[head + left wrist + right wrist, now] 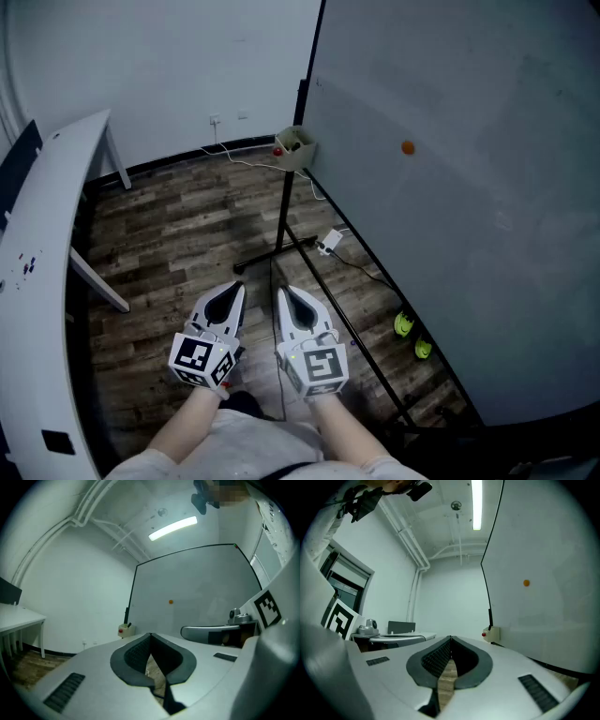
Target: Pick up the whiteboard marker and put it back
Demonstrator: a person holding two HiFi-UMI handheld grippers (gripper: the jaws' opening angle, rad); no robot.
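A white table (37, 234) stands at left. The left gripper (236, 291) and right gripper (284, 295) hover level above the wood floor (178, 225), both pairs of jaws pressed together on nothing. Beyond them, a small box (298, 145) at the whiteboard (450, 206) edge holds what seems the red-tipped whiteboard marker (277, 151).

I held the left gripper (236, 289) and the right gripper (283, 292) side by side, both level and pointing forward. Each pair of jaws was closed tip to tip, gripping nothing. My forearms (183, 433) lay close together.
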